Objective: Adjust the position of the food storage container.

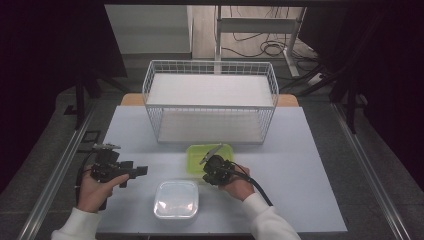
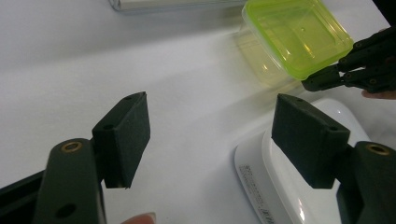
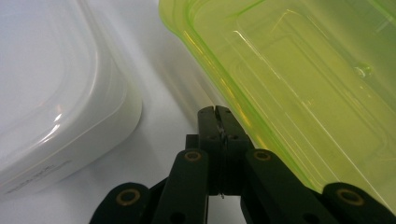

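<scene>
Seen from the high view, the right tongs [image 1: 212, 161] rested at the near edge of a green container [image 1: 210, 156] on the pale counter [image 1: 300, 150], just in front of a white wire basket [image 1: 210, 100]. The left tongs [image 1: 142, 171] hovered over the counter at the left, pointing toward a white lidded container [image 1: 176, 199] that sat near the front edge, beside the green one.

In the left gripper view, the left tongs [image 2: 212, 140] stood spread wide with nothing between the 2 pads, bare counter [image 2: 93, 56] beneath them. The white container [image 2: 275, 177] lay under the right-hand jaw. Farther off, the right tongs [image 2: 310, 84] touched the rim of the green container's lid [image 2: 299, 32], which sat tilted above its clear base.

In the right gripper view, the right tongs [image 3: 216, 112] were pressed together, their tips against the edge of the green container [image 3: 303, 84]; whether the rim was pinched between them could not be told. The white container [image 3: 56, 93] lay just to the left.
</scene>
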Demonstrator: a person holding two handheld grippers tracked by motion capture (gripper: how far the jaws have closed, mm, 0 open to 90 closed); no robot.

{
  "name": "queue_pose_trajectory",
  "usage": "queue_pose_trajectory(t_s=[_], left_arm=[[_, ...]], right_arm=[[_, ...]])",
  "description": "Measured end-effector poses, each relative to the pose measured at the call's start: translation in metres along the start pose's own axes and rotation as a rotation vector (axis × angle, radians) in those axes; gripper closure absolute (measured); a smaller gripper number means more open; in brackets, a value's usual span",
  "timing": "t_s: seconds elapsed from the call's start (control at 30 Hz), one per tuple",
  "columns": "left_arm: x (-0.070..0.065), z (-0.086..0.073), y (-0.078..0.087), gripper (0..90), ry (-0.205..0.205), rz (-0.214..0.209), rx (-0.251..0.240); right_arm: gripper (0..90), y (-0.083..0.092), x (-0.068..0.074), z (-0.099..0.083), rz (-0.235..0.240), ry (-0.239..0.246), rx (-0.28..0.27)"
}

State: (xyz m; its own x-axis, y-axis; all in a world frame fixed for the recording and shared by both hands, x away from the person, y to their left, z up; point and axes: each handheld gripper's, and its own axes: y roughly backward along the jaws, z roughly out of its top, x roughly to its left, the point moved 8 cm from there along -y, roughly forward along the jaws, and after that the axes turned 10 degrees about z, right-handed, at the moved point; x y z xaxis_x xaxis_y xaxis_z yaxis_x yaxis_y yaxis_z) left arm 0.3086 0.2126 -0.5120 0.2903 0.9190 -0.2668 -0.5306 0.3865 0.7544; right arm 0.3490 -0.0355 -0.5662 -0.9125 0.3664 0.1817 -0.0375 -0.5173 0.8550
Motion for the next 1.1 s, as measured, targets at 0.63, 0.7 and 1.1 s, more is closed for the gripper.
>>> queue_pose_trajectory(t_s=[0.63, 0.7, 1.1], left_arm=[[-0.015, 0.005, 0.005, 26.9, 0.016, -0.030, -0.033], [-0.017, 0.006, 0.005, 26.9, 0.012, -0.033, -0.036], [-0.031, 0.011, 0.001, 26.7, -0.023, -0.043, -0.052]], right_arm=[[88.9, 0.074, 0.006, -0.032, -0.045, -0.084, -0.196], [88.8, 0.078, 0.006, -0.036, -0.043, -0.103, -0.215], [39.1, 0.117, -0.023, -0.079, -0.098, -0.316, -0.322]])
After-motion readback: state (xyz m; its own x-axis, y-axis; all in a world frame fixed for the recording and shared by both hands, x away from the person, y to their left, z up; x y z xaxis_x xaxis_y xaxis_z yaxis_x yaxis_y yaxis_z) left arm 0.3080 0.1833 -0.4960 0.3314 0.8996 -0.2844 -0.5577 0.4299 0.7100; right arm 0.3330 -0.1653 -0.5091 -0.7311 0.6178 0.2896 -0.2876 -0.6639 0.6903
